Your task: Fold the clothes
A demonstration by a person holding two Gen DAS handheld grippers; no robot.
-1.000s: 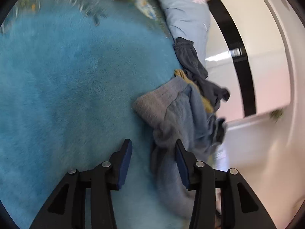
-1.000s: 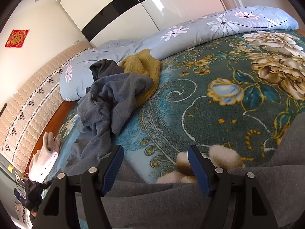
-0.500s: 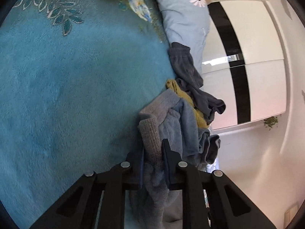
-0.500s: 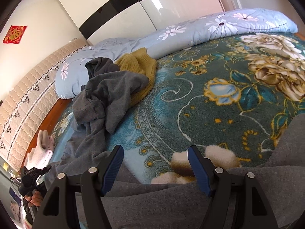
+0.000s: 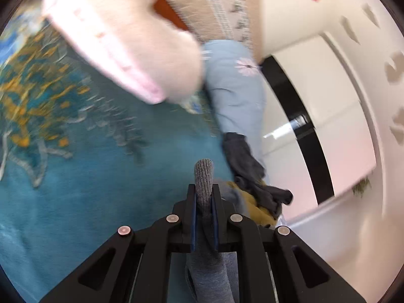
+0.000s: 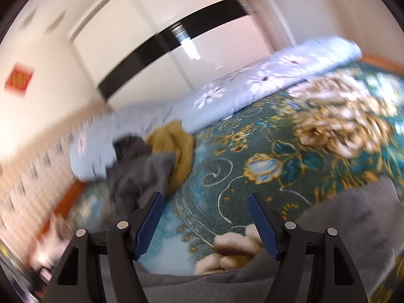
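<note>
Pickup step: left claw (image 5: 204, 202) is clamped on the ribbed cuff of the grey garment (image 5: 203, 176). Right claw (image 6: 206, 223) gapes empty over the bed (image 6: 252, 151). Next it likely needs a second hold on the cloth to spread it flat.

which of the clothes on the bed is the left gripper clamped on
The light grey garment: its ribbed cuff sticks up between the shut left gripper. The mustard garment and dark grey one lie loose beside it.

Left gripper (image 5: 204, 203) points slightly downward, its blue-padded jaws closed tight on a fold of grey ribbed cuff (image 5: 203, 179). Right gripper (image 6: 205, 223) also tilts slightly downward, jaws standing wide apart, nothing between them.
</note>
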